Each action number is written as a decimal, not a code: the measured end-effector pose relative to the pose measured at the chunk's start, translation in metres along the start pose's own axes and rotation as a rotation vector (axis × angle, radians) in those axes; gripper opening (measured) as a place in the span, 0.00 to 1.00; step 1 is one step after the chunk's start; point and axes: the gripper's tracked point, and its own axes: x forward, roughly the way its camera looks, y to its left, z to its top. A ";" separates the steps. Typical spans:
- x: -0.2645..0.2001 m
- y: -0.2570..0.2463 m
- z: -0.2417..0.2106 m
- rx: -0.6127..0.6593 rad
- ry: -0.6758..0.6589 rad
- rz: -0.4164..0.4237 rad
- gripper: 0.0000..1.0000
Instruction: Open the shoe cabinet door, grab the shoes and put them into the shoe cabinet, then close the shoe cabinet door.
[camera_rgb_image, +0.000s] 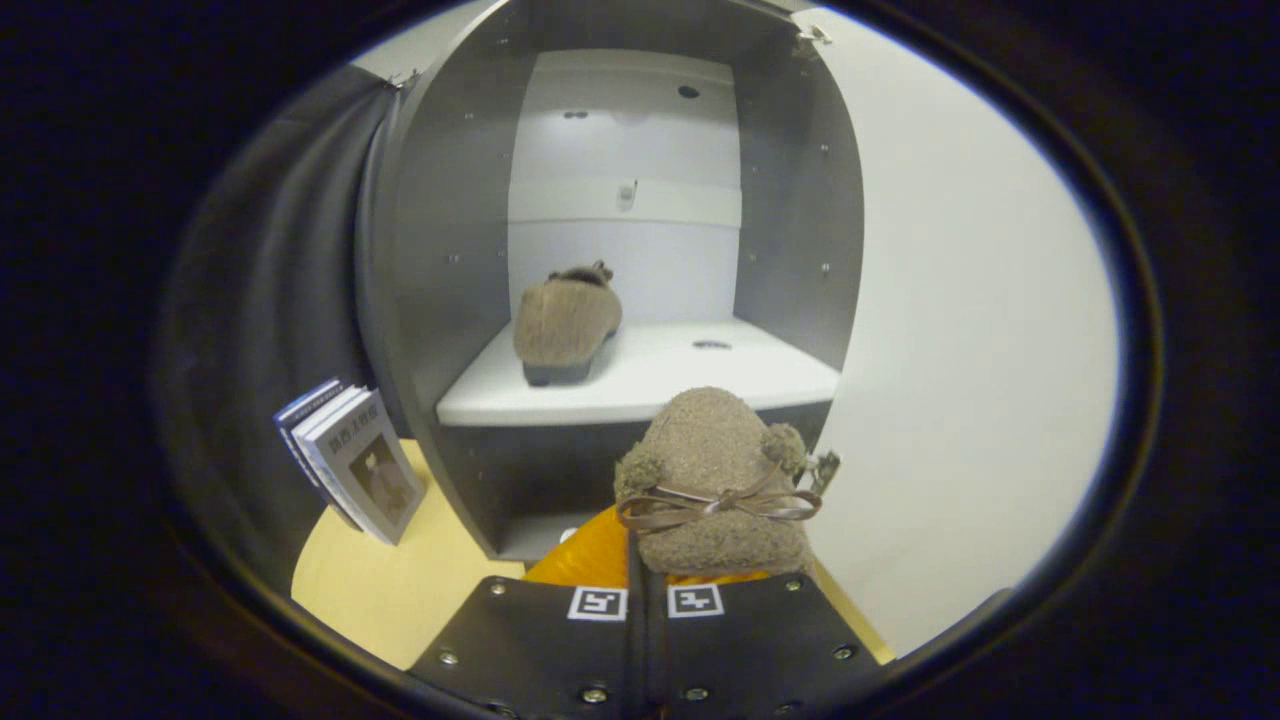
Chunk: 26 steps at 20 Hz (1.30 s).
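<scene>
Shoes, two: one (566, 318) on cabinet shelf (650, 385), one (715, 480) pinched by gripper (645, 580), books (350, 460) alongside

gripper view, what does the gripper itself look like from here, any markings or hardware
The gripper shows two flat black plates side by side, split by a narrow seam. Each carries a square black-and-white fiducial tag near the seam, and silver screw heads dot the plates along their edges. No cables or sleeve in sight.

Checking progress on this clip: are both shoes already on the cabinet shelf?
No: one shoe sits on the white shelf, while the second shoe is held in the hand-held gripper just outside the cabinet.
</scene>
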 end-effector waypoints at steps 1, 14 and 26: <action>0.007 -0.003 0.014 -0.008 -0.010 0.004 0.01; 0.147 -0.024 0.126 -0.018 -0.084 0.086 0.01; 0.239 -0.018 0.132 -0.038 0.031 0.102 0.01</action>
